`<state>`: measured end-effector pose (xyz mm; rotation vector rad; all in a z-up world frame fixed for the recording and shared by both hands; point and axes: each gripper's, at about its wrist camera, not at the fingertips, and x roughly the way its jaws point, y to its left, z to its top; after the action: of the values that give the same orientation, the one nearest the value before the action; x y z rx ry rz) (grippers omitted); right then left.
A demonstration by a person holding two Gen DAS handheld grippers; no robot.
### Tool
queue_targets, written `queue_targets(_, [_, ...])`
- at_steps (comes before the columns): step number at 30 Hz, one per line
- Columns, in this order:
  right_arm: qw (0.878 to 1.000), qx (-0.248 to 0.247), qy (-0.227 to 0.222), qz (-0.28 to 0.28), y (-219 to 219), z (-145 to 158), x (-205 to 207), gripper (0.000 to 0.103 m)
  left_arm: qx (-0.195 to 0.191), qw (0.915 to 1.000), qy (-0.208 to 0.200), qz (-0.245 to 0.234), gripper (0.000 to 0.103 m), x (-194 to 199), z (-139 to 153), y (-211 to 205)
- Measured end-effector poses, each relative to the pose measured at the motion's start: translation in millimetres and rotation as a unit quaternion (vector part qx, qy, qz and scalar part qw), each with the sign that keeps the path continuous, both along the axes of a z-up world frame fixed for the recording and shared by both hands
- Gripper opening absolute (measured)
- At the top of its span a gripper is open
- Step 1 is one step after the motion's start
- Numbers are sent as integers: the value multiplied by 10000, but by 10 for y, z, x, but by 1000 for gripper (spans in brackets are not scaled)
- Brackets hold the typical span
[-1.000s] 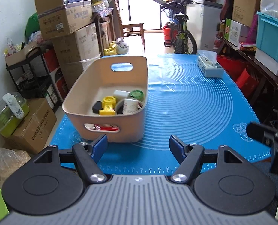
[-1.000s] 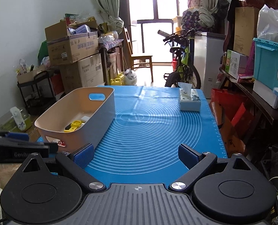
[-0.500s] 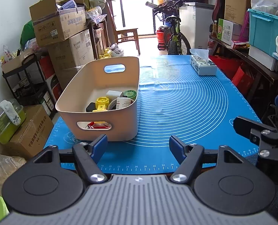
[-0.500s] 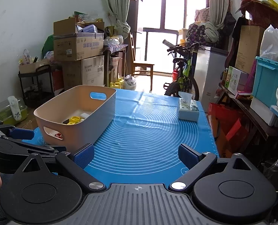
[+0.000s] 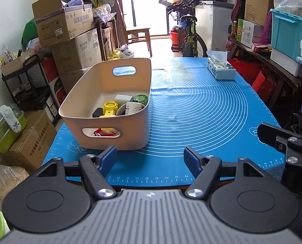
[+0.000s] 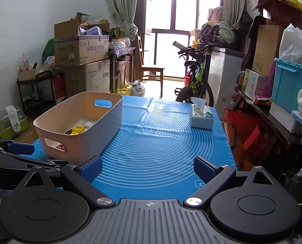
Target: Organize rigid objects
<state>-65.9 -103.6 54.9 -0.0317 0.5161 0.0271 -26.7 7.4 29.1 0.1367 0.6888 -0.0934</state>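
Observation:
A beige bin [image 5: 110, 93] stands on the left of the blue mat [image 5: 201, 109]; it also shows in the right wrist view [image 6: 79, 126]. It holds several small objects: a yellow piece [image 5: 109, 108], a white block [image 5: 123, 98], a green-lidded jar [image 5: 141, 98], a white cylinder [image 5: 133, 108] and a black item [image 5: 98, 112]. My left gripper [image 5: 149, 158] is open and empty, over the mat's near edge just in front of the bin. My right gripper [image 6: 147, 167] is open and empty, near the mat's front edge to the right of the bin.
A tissue box [image 5: 221, 69] sits at the far right of the mat, also in the right wrist view [image 6: 201, 116]. Cardboard boxes [image 5: 69, 40] stack on the left, a bicycle [image 5: 188, 34] stands behind the table, shelves with a teal crate [image 5: 289, 32] on the right.
Both grippers have pulled back and risen a little from the table, so the bin and mat look farther away. The jaws have stayed open.

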Motion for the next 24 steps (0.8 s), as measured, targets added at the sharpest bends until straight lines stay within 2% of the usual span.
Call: queue_targets(24, [10000,-3,44,-39,-24,-30,12,96,56,10000,-20,-32,73,-7,0,-22])
